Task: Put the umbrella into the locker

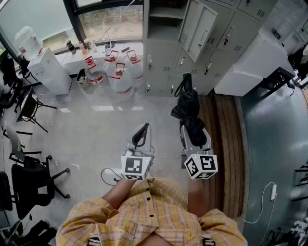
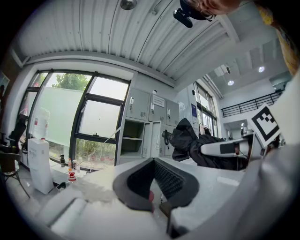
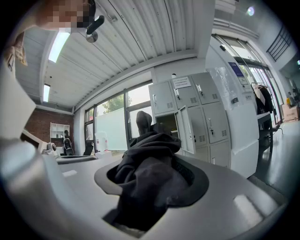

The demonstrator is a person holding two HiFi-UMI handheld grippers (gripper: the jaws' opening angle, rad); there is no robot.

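A black folded umbrella [image 1: 188, 110] is level in front of me, its handle loop pointing at the grey lockers [image 1: 192, 72]. My right gripper [image 1: 193, 133] is shut on its bunched fabric; in the right gripper view the umbrella [image 3: 145, 173] fills the space between the jaws. One locker compartment [image 1: 163, 14] stands open with its door [image 1: 199, 29] swung out; it also shows as the open locker [image 3: 166, 124] and open locker [image 2: 131, 138]. My left gripper [image 1: 141, 135] hangs beside the right one, shut and empty, its pads [image 2: 164, 180] together. The umbrella [image 2: 187, 140] shows to its right.
Several water jugs [image 1: 120, 77] and a white water dispenser [image 1: 45, 67] stand by the window at left. Black office chairs [image 1: 29, 178] are at the near left. A white cabinet [image 1: 255, 62] is at right, beside a wooden floor strip [image 1: 224, 144].
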